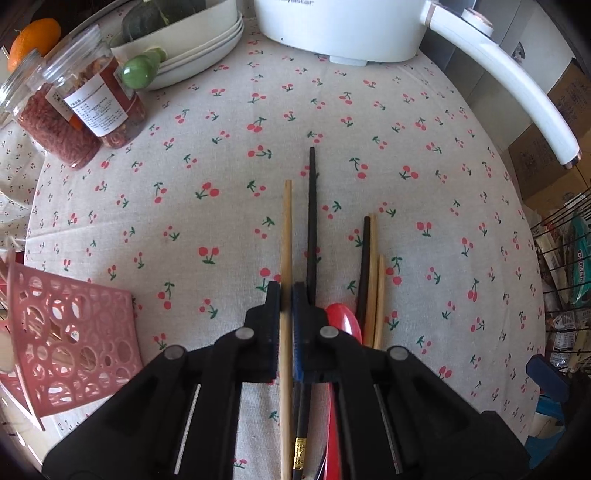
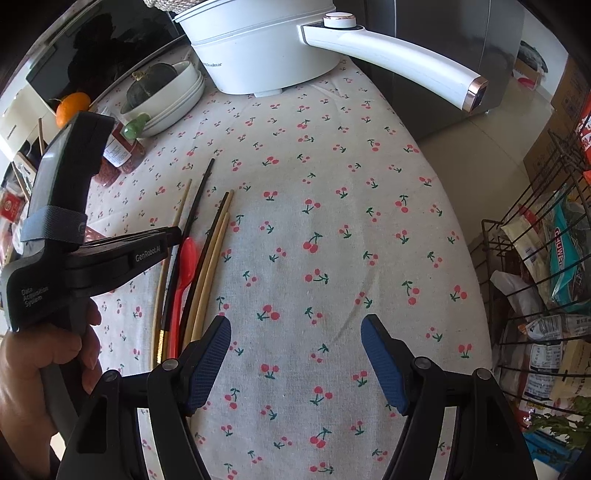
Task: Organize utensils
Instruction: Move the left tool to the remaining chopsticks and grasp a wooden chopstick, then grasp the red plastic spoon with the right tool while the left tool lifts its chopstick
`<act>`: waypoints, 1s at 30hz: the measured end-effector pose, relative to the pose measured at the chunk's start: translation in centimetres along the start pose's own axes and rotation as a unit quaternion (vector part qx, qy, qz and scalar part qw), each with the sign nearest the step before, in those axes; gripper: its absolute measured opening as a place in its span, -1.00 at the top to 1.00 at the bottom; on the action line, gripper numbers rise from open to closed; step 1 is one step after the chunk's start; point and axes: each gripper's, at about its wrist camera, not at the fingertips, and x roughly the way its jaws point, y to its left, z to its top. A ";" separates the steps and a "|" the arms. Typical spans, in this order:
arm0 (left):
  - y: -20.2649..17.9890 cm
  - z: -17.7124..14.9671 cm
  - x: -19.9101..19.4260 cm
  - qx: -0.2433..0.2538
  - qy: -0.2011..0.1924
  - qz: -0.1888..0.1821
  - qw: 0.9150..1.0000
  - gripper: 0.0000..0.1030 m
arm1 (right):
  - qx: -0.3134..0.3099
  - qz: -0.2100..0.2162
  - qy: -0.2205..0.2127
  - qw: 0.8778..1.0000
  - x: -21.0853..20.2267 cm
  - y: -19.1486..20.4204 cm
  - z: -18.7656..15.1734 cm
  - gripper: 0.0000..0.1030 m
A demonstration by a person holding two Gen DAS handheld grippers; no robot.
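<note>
My left gripper (image 1: 287,291) is shut on a wooden chopstick (image 1: 286,236) that lies along the cherry-print tablecloth. Just right of it lie a black chopstick (image 1: 312,218), a red spoon (image 1: 341,321), another black chopstick (image 1: 365,266) and two more wooden chopsticks (image 1: 376,291). A pink perforated basket (image 1: 70,332) lies on its side at the lower left. In the right wrist view my right gripper (image 2: 295,332) is open and empty above bare cloth, right of the utensil row (image 2: 199,258). The left gripper (image 2: 173,232) shows there, over the utensils.
Two clear jars (image 1: 74,107) of dried red food stand at the far left, beside stacked white bowls (image 1: 199,48) holding a dark squash. A white electric pot (image 1: 340,26) with a long handle (image 1: 517,85) stands at the back. A wire rack (image 2: 539,280) of packets is off the table's right edge.
</note>
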 end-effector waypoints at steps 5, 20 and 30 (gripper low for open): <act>-0.2 -1.1 -4.2 0.028 -0.044 -0.007 0.999 0.86 | 0.008 -0.002 -0.003 1.000 -0.1 0.0 0.2 -0.44; 9.5 -9.8 -15.8 -0.005 -0.150 -0.092 0.984 0.86 | 0.080 0.056 0.011 0.995 0.4 0.6 -0.4 -0.44; 14.4 -12.1 -15.7 -0.060 -0.174 -0.124 0.975 0.86 | 0.034 0.062 0.026 0.997 3.1 5.7 0.2 0.05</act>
